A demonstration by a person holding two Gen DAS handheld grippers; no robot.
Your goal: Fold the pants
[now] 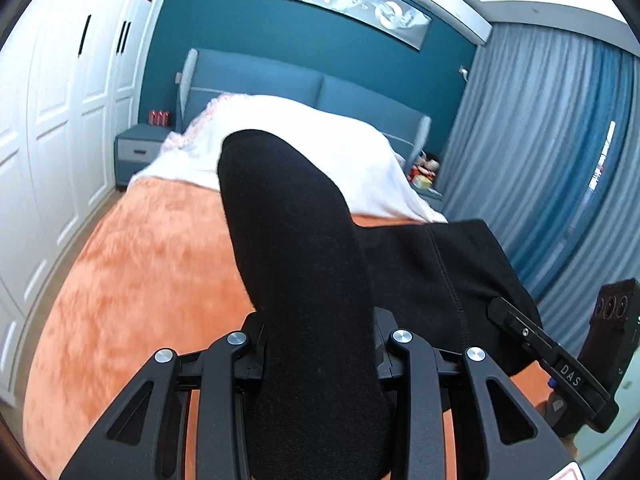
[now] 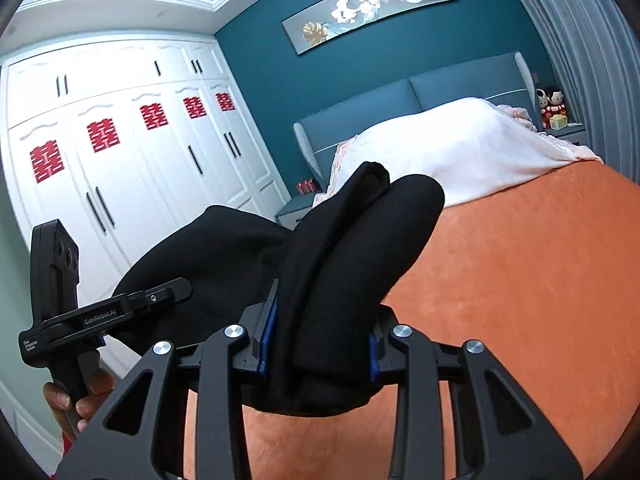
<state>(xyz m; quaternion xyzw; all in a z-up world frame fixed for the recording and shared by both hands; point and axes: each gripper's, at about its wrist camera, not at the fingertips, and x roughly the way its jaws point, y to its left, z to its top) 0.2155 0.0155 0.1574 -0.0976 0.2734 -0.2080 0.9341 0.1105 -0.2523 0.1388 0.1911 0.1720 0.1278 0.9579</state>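
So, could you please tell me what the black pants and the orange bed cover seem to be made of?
Black pants: likely a soft matte knit, cotton-like; fine fuzzy surface, a stitched seam, no sheen.
Orange bed cover: apparently plush fleece or velvet; short nap with mottled light and dark patches.

The left wrist camera sits directly behind the left gripper (image 1: 320, 344), tilted slightly down across the orange blanket (image 1: 140, 260) toward the headboard (image 1: 260, 76); the black pants (image 1: 296, 240) fill the near centre. The right wrist camera sits likewise behind the right gripper (image 2: 320, 344). Both views share the wardrobe (image 2: 120, 152), the wall picture (image 1: 340, 0) and the bed.
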